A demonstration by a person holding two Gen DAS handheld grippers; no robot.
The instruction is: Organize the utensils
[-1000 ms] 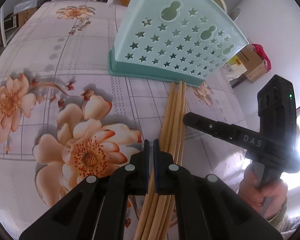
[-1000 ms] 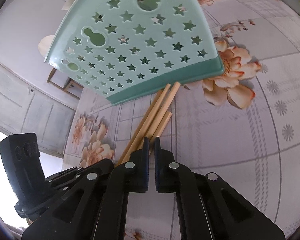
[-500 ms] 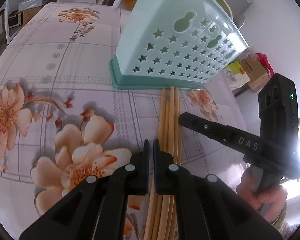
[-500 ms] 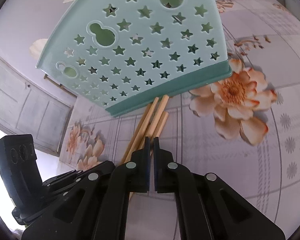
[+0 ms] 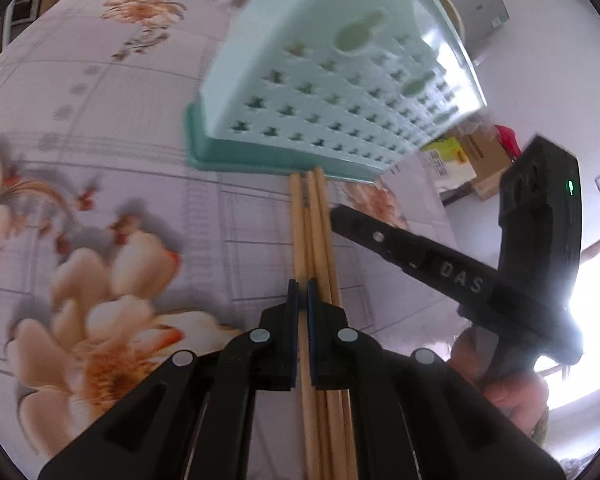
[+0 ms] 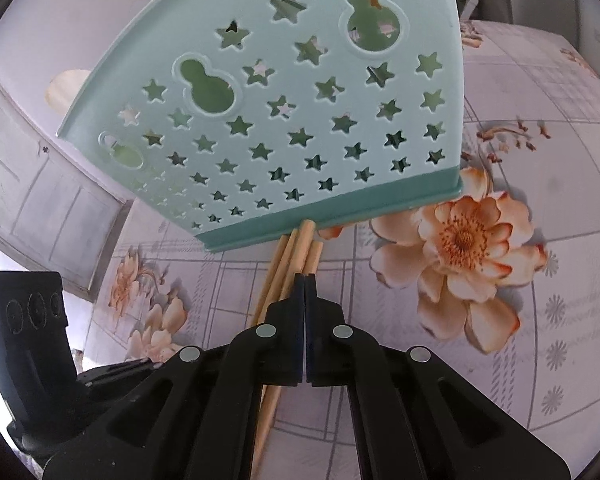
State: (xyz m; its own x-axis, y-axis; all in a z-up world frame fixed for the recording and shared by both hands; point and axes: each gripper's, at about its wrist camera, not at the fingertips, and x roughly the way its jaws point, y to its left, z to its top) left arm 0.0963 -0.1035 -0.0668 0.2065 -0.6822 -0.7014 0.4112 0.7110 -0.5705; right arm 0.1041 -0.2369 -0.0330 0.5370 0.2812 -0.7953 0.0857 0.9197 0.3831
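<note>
With both the left gripper and right gripper pressed together and empty above the chopsticks, which lie on the flowered tablecloth touching the green holder's base, opening one gripper first seems wise.

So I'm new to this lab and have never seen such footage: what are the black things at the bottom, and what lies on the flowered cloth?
They are two hand-held grippers, no robot arm. Each carries a fisheye camera looking along its two fingers, giving one picture per hand. The left gripper and the right gripper both have their fingers nearly together, holding nothing. In the left view you also see the right gripper from the side, with the person's hand on its handle. On the flowered tablecloth stands a mint-green utensil holder with star holes. A bundle of wooden chopsticks lies flat, ends against the holder's base.
</note>
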